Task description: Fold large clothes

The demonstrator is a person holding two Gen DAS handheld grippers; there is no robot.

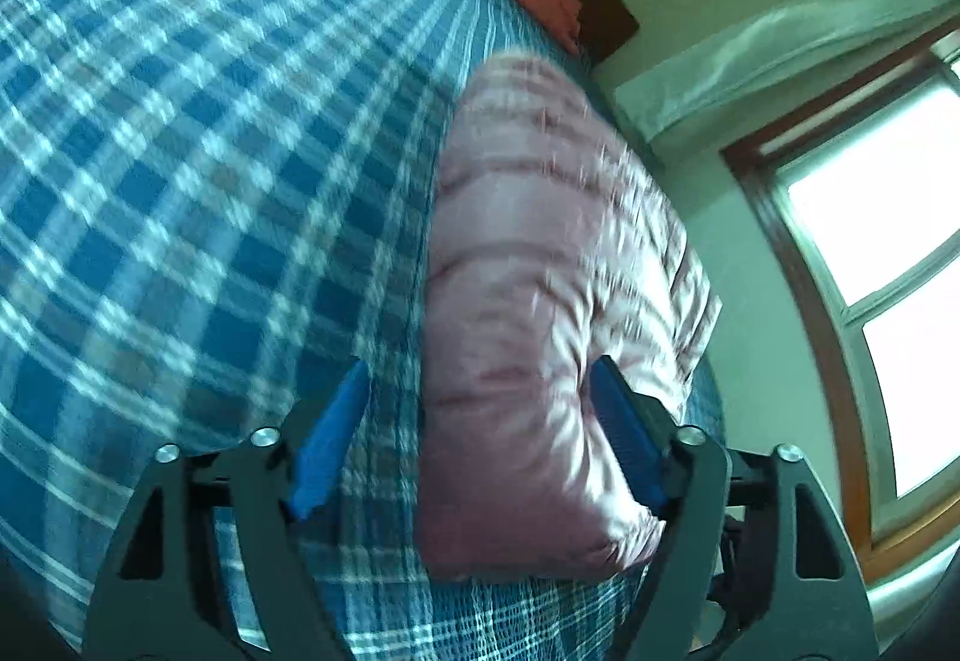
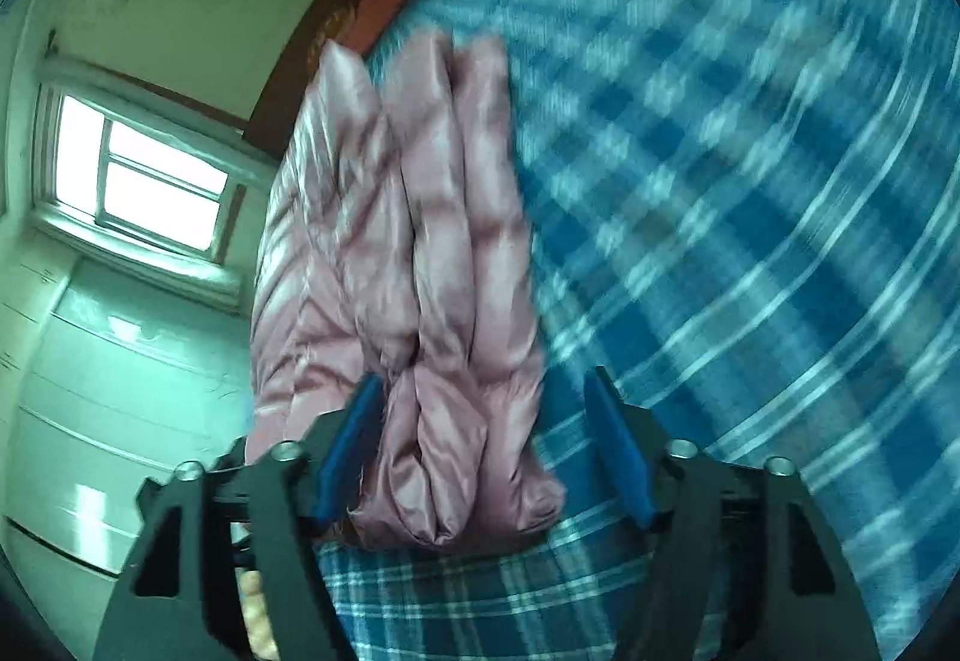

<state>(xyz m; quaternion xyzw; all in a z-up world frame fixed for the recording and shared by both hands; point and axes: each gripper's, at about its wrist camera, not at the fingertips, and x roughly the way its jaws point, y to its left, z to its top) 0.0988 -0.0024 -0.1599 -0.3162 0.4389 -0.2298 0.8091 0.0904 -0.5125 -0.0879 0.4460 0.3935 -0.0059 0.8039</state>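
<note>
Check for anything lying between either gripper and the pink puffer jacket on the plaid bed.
Nothing visible does. The folded pink puffer jacket sits directly ahead of the left gripper and the right gripper, partly between their open blue fingers. Only the plaid bedspread surrounds it.

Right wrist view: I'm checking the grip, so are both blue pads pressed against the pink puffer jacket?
No: the right gripper stands open, and one blue pad is clear of the folded pink puffer jacket, with blue plaid bedsheet showing between.
</note>
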